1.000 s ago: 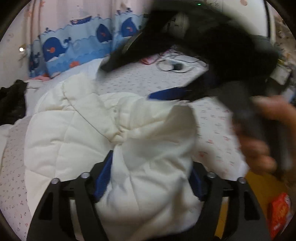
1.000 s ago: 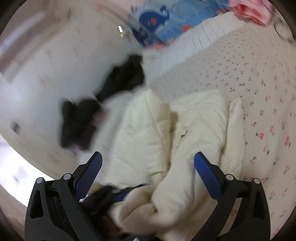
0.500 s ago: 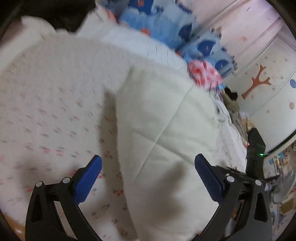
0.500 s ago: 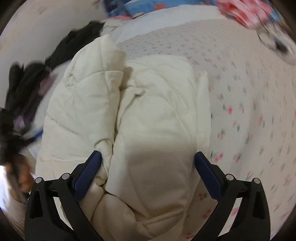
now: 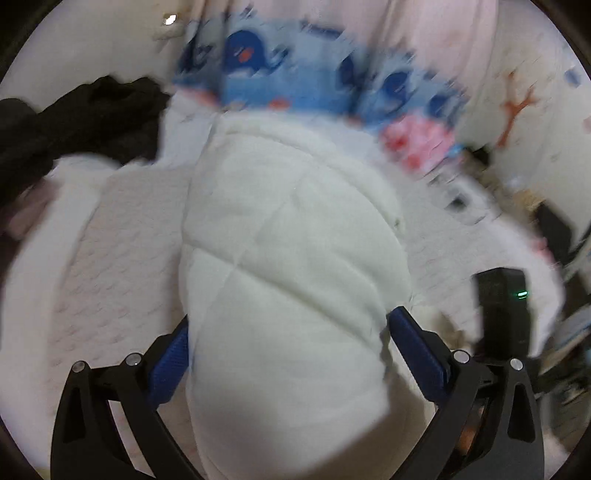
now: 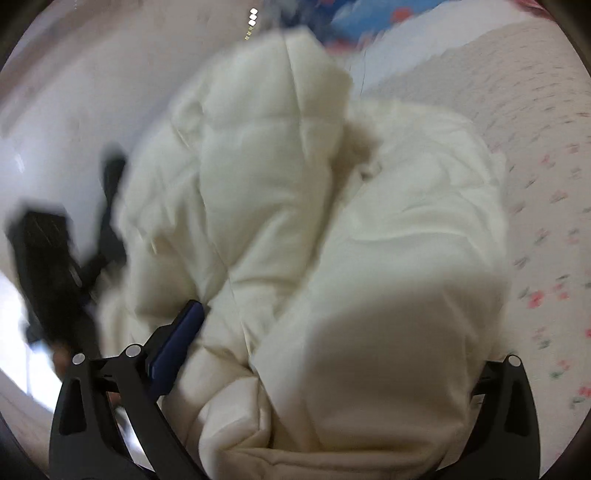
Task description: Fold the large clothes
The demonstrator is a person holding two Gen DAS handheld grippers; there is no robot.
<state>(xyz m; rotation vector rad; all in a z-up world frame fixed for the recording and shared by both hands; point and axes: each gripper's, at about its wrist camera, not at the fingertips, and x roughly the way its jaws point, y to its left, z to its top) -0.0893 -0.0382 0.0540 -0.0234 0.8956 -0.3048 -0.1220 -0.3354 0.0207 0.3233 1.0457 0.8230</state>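
I stand by a bed with a white sheet [image 6: 546, 155] that has small red flowers. At its head are blue whale-print pillows [image 5: 258, 77] and a pink cloth [image 5: 417, 142] — behind them pale pink curtains [image 5: 424, 29]. The wall [image 5: 524, 99] on the right has an orange tree sticker; the picture is blurred.

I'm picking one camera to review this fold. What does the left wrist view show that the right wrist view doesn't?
Only the left wrist view shows the black clothes, the pink cloth, the tree sticker on the wall, and both blue pads of its gripper spread around the jacket. Only the right wrist view shows the flowered sheet clearly, with the jacket bunched in thick folds. Both show the white quilted jacket and the blue whale pillow.
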